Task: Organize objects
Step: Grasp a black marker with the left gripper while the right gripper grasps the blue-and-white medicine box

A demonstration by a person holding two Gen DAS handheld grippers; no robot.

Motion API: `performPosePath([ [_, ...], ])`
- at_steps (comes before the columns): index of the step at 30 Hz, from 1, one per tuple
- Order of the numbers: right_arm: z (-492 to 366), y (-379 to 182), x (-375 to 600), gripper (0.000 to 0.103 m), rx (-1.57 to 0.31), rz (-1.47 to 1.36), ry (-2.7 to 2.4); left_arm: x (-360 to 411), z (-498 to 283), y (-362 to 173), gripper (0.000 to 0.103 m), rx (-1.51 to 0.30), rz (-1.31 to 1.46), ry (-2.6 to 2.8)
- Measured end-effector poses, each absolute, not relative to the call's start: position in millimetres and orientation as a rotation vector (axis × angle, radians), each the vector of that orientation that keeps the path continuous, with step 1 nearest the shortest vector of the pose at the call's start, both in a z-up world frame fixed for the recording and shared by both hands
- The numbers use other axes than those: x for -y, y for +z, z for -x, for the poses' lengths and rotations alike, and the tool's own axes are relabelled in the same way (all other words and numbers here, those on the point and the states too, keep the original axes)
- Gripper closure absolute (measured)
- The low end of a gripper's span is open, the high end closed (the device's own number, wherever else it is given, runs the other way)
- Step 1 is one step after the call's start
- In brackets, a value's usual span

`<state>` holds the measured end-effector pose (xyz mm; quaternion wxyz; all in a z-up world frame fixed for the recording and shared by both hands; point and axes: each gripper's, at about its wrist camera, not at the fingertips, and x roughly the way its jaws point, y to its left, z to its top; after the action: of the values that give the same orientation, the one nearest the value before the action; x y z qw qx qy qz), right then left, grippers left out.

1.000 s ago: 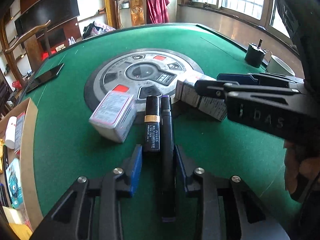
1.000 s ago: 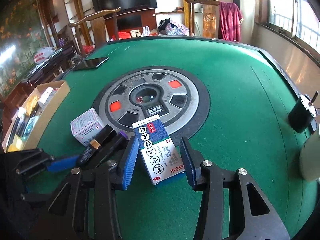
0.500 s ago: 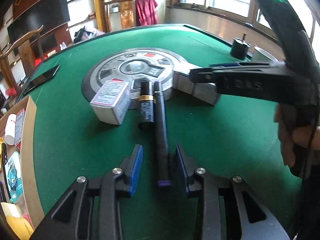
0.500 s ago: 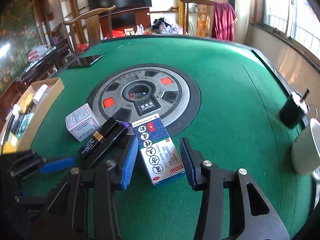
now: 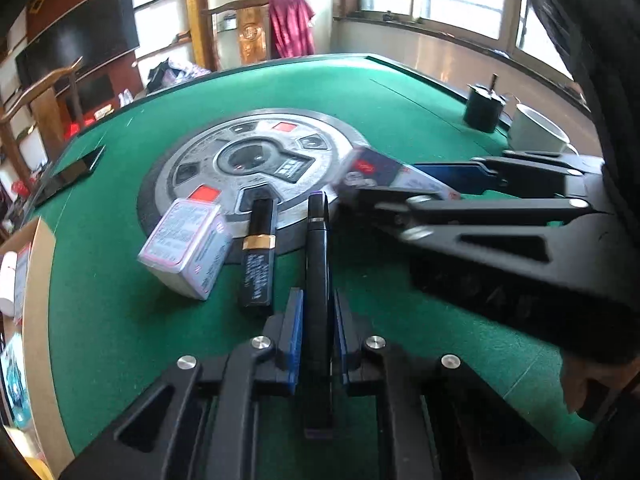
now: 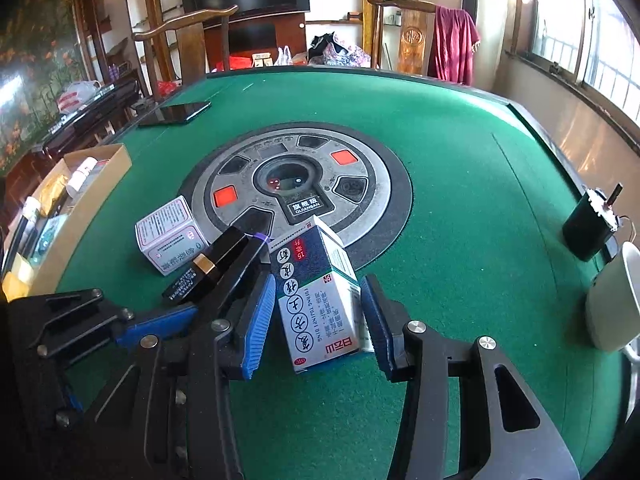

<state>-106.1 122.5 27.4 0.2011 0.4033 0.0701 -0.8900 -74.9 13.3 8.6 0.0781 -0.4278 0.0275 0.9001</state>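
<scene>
My left gripper is shut on a long black pen that lies on the green table. A black lipstick tube with a gold band and a white-pink box lie just to its left. My right gripper has its blue pads on both sides of a blue-white medicine box, which is tilted with one end raised. The left gripper also shows in the right wrist view, and the right gripper in the left wrist view.
A round grey console sits in the table's centre. A cardboard box with several items stands at the left edge. A phone lies at the far left. A black holder and a white cup stand at the right.
The left gripper has moved forward along the pen and closed on it. The right gripper has narrowed on the medicine box and tilted it up.
</scene>
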Motion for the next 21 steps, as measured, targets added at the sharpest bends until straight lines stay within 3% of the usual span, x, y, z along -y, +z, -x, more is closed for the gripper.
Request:
performPosePath([
  [10, 111.4, 30.2, -141.8, 0.069, -0.018, -1.163, -2.465, 21.6, 61.4, 11.1, 0.09, 0.135, 1.264, 2.743],
  [21, 110.0, 15.5, -129.2, 0.07, -0.16, -1.236, -2.481, 19.1, 64.2, 6.3, 0.09, 0.108, 1.286, 2.72],
])
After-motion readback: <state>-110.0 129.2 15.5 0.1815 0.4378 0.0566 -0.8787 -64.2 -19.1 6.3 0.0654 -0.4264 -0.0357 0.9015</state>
